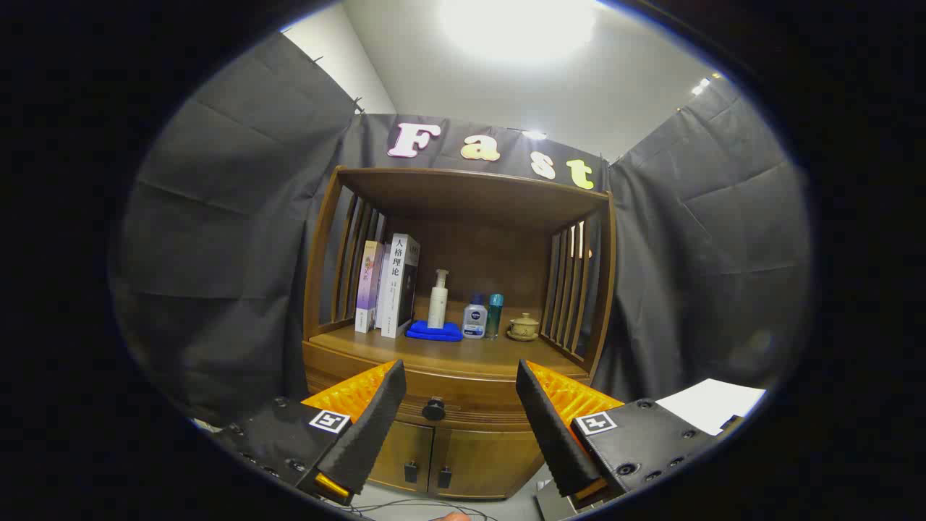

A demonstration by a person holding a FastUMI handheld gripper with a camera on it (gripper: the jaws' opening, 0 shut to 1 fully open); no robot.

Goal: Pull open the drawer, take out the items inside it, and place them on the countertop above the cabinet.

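While the gripper [461, 373] gapes apart, the shut drawer's knob [433, 409] sits beyond its fingers.

Glossy brown wood cabinet [463, 376], matt dark knob [433, 409], soft blue cloth [434, 331], smooth plastic bottles [438, 298]

Books [387, 286] left on countertop [463, 354], bottles middle (cloth [434, 331] beneath one), teacup [524, 325] right

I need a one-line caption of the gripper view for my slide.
Open gripper with jaws spread, facing the closed drawer's knob below a wooden cabinet countertop holding books and bottles.
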